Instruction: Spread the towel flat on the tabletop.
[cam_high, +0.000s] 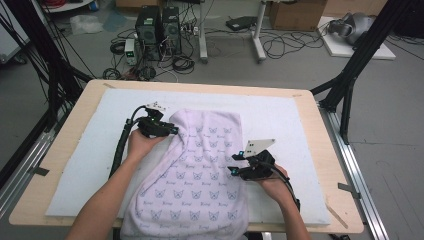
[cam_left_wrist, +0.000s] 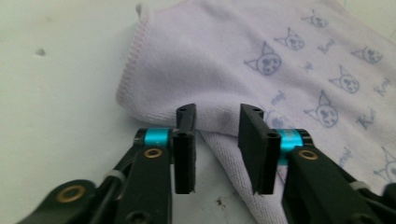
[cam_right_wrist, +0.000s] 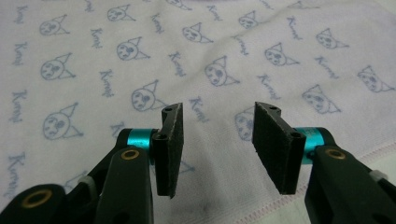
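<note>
The lilac towel (cam_high: 192, 175) lies mid-frame on the white mat (cam_high: 280, 115). The left gripper (cam_left_wrist: 217, 140), at the towel's upper-left fold, has parted jaws, seemingly clear of the cloth. The right gripper (cam_right_wrist: 217, 149) hovers with jaws apart over the towel's right edge.

My towel (cam_high: 195, 170) runs off the table's near edge, so its lower hem is cut off at the bottom of the high view. Where its left side folds over, the layer beneath is hidden. My left gripper (cam_left_wrist: 217, 140) straddles that fold, and its right jaw covers the towel's edge behind it. Both my forearms are cut off below. The small print between the cat faces is too blurred to read.
</note>
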